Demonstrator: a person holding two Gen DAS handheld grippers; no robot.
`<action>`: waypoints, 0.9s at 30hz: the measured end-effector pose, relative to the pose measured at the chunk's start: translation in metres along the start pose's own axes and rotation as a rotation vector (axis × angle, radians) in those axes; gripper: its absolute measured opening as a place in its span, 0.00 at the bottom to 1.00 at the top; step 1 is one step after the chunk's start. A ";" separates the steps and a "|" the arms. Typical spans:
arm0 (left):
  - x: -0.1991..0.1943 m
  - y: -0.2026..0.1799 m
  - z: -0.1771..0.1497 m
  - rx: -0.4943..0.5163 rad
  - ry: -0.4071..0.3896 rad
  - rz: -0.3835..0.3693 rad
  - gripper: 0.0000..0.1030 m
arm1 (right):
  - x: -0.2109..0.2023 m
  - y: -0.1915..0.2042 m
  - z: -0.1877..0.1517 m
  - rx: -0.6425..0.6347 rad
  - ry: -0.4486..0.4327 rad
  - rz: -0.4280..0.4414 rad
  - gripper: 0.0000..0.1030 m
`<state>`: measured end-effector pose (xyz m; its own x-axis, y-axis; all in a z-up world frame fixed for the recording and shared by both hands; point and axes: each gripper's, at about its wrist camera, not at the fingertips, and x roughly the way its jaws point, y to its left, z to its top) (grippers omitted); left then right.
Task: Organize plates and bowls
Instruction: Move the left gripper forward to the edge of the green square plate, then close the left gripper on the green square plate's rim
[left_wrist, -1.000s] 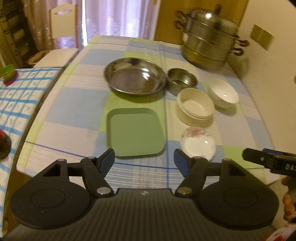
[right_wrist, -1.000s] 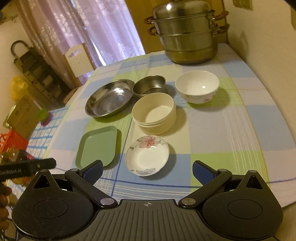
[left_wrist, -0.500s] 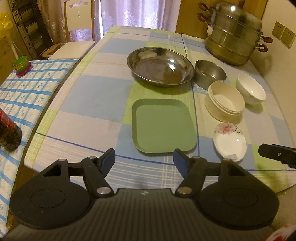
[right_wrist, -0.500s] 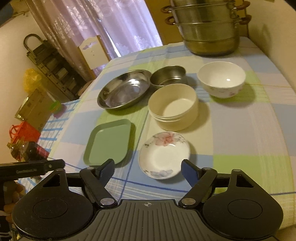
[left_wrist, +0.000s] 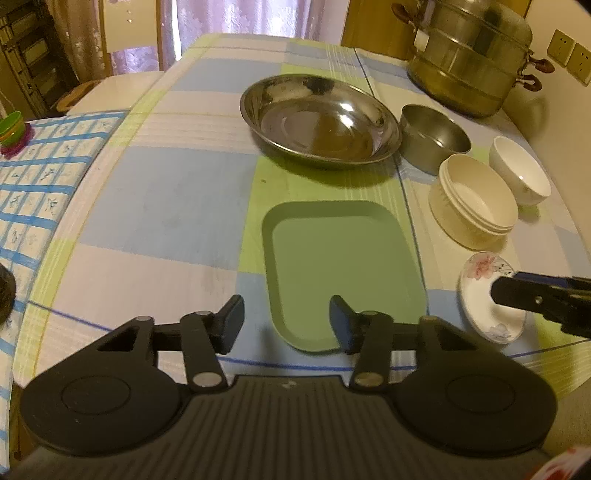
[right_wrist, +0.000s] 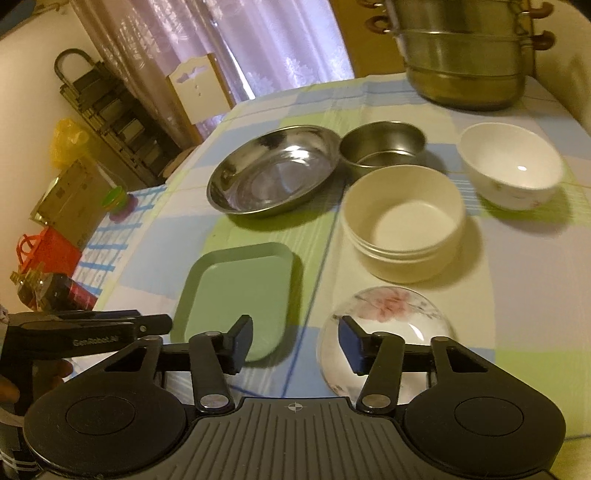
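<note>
A green square plate (left_wrist: 343, 273) (right_wrist: 240, 295) lies near the table's front edge. Right of it sits a floral saucer (left_wrist: 487, 302) (right_wrist: 388, 317). Behind them stand stacked cream bowls (left_wrist: 472, 206) (right_wrist: 402, 229), a white bowl (left_wrist: 521, 170) (right_wrist: 513, 170), a small steel bowl (left_wrist: 436, 140) (right_wrist: 384, 147) and a wide steel basin (left_wrist: 321, 125) (right_wrist: 273, 173). My left gripper (left_wrist: 288, 323) (right_wrist: 92, 328) is closing, with the green plate's near left corner showing between its fingers, not pressed. My right gripper (right_wrist: 295, 336) (left_wrist: 546, 299) is closing too. One of its fingers overlaps the saucer's left rim, and bare cloth shows between the two.
A tall steel steamer pot (left_wrist: 469, 55) (right_wrist: 469, 59) stands at the back right by the wall. On the left is a second table with a blue checked cloth (left_wrist: 40, 177), a green cup (left_wrist: 11, 127) and a dark bottle (right_wrist: 55, 295). A chair and rack stand behind.
Both grippers have come forward and down toward the table, so the green plate and saucer look larger. Both pairs of jaws have narrowed. No dish has moved.
</note>
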<state>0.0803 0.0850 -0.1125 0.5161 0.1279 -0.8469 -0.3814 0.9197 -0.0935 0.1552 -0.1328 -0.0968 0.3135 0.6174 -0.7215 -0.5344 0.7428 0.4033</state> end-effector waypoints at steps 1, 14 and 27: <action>0.003 0.001 0.001 0.003 0.003 -0.005 0.43 | 0.005 0.002 0.001 -0.003 0.003 0.002 0.47; 0.035 0.014 0.012 0.041 0.045 -0.033 0.31 | 0.062 0.014 0.016 -0.037 0.046 -0.032 0.33; 0.046 0.017 0.016 0.044 0.070 -0.052 0.26 | 0.091 0.009 0.017 -0.031 0.103 -0.059 0.19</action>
<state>0.1096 0.1125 -0.1445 0.4791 0.0550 -0.8760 -0.3208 0.9399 -0.1164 0.1922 -0.0654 -0.1489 0.2634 0.5420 -0.7981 -0.5423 0.7674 0.3422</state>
